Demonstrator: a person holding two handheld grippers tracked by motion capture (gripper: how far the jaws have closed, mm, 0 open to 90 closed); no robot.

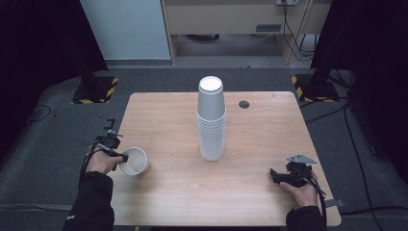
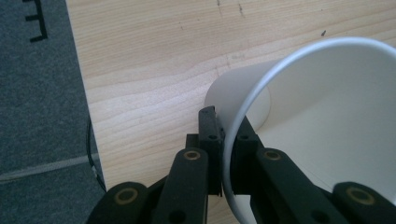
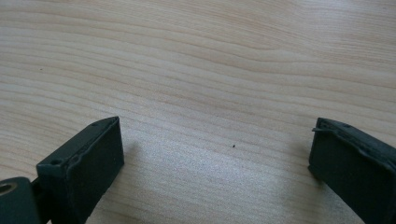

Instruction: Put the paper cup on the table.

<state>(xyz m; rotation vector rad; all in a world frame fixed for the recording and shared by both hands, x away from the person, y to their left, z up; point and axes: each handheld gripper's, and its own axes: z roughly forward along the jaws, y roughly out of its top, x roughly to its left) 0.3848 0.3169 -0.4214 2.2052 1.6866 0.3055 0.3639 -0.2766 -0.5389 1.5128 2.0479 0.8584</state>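
A single white paper cup (image 1: pixel 135 161) sits near the table's front left, its mouth upward and tipped a little. My left gripper (image 1: pixel 123 157) is shut on its rim, one jaw inside the cup and one outside. In the left gripper view the cup (image 2: pixel 322 116) looms at the right, and the gripper (image 2: pixel 225 126) pinches its thin wall. A tall stack of white cups (image 1: pixel 210 118), upside down, stands at the table's middle. My right gripper (image 1: pixel 274 175) rests low at the front right, open. Its own view shows the gripper (image 3: pixel 215 149) with wide-apart jaws over bare wood.
The wooden table (image 1: pixel 269 134) has a small dark round cap (image 1: pixel 244 104) at its back right. Its left edge (image 2: pixel 86 107) runs close to my left gripper, with grey carpet beyond. Black stands with yellow-striped bases (image 1: pixel 95 90) flank the far corners.
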